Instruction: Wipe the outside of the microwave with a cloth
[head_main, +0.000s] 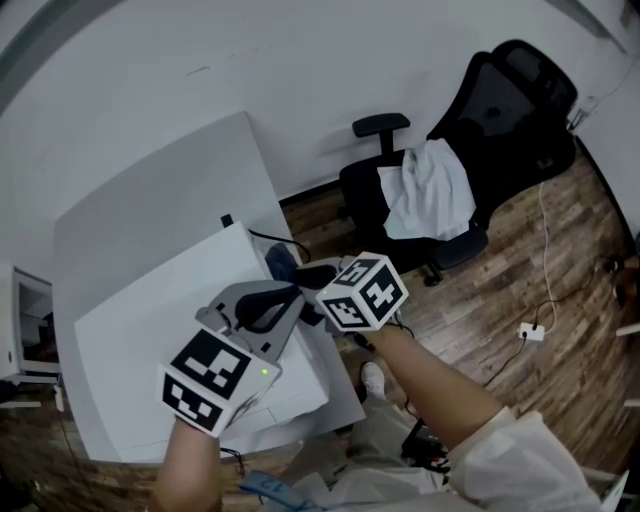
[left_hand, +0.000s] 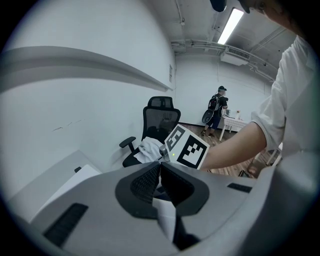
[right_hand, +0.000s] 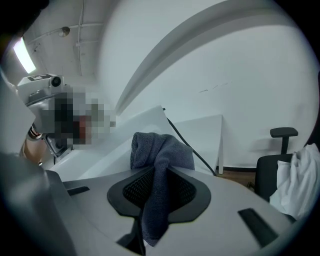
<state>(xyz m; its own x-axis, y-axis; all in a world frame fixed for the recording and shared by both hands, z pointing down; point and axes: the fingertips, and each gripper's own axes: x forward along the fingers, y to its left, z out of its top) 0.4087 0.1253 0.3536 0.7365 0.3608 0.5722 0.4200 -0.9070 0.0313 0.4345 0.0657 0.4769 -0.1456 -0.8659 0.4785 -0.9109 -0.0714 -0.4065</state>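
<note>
By the white microwave (head_main: 150, 330), the right gripper (right_hand: 157, 172) pinches a dark grey cloth (right_hand: 161, 150); the left gripper (left_hand: 159, 167) is closed, empty.

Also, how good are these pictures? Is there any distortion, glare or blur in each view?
Head view: strong fisheye, straight edges bow and the corners darken. Left gripper view: the ceiling lamp is blown out white, and the rim vignettes black. Right gripper view: the cloth is sharp and evenly lit.

Office-type room. Indicators: a black mesh office chair (head_main: 500, 110) with armrests and castors, wood-pattern floor (head_main: 570, 270), plain white walls, a white tabletop (head_main: 150, 210), a power strip (head_main: 532, 332) with cable on the floor, and a ceiling tube light (left_hand: 230, 25) beside exposed piping.
</note>
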